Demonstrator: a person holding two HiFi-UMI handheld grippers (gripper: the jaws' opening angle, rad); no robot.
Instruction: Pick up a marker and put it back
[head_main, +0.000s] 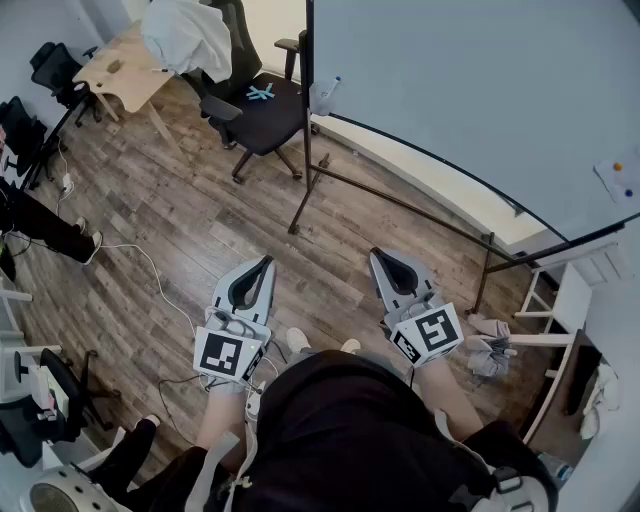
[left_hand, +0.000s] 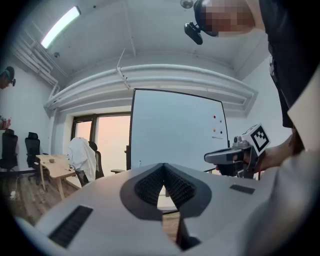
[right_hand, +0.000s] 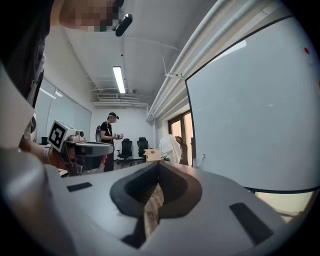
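Note:
My left gripper (head_main: 265, 263) and right gripper (head_main: 379, 256) are held side by side above the wooden floor, both shut with nothing between the jaws. In the left gripper view the left gripper (left_hand: 163, 165) has its ribbed pads closed at the tip, and the right gripper (left_hand: 231, 155) shows at the right. The right gripper (right_hand: 159, 163) is closed in its own view as well. A whiteboard (head_main: 450, 80) on a dark stand rises ahead. At its left end stands a small white object with a blue tip (head_main: 327, 92), perhaps a marker. No marker is held.
A black office chair (head_main: 262, 125) with a teal item on its seat stands ahead on the left. Beyond it are a wooden table (head_main: 120, 68) and a white cloth (head_main: 185, 35). Cables cross the floor. A white shelf (head_main: 560, 300) stands at the right. Another person (right_hand: 110, 136) stands far off.

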